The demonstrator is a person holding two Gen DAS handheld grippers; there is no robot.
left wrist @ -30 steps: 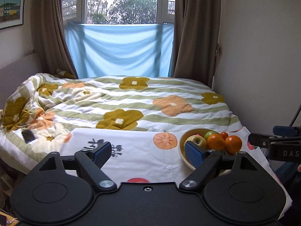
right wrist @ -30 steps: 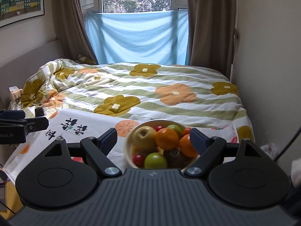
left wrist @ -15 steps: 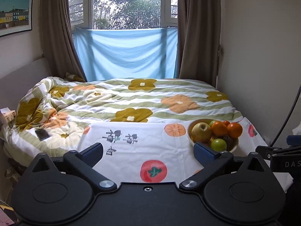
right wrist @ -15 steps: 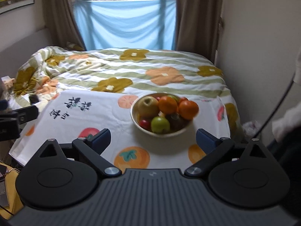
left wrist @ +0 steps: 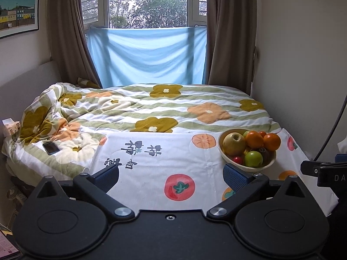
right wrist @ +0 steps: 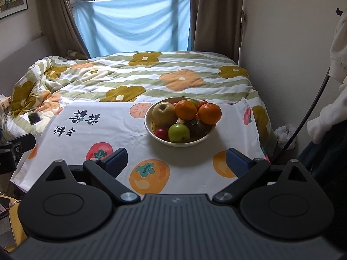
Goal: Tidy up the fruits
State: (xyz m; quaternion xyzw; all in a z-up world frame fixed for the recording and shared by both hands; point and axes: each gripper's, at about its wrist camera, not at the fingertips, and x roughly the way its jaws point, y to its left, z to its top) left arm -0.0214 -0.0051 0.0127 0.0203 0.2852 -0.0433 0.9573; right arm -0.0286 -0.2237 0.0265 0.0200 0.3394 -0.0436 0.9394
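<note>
A cream bowl [right wrist: 151, 131] full of fruit stands on a white fruit-print cloth [right wrist: 134, 130] at the bed's foot. It holds a yellow-brown apple [right wrist: 163, 113], two oranges [right wrist: 186, 110], a green apple [right wrist: 179, 132], a dark fruit [right wrist: 198, 127] and small red fruits [right wrist: 161, 132]. My right gripper [right wrist: 176, 162] is open and empty, in front of the bowl and apart from it. My left gripper [left wrist: 171, 174] is open and empty, to the left of the bowl [left wrist: 269, 165] and nearer than it.
A flowered quilt [left wrist: 151, 108] covers the bed behind the cloth. A phone [left wrist: 50, 148] lies on it at the left. A wall runs along the right side. A dark cable [right wrist: 310, 112] hangs at the right.
Both grippers have drawn back and risen away from the bowl, so more of the cloth shows. Both stay open and empty.
</note>
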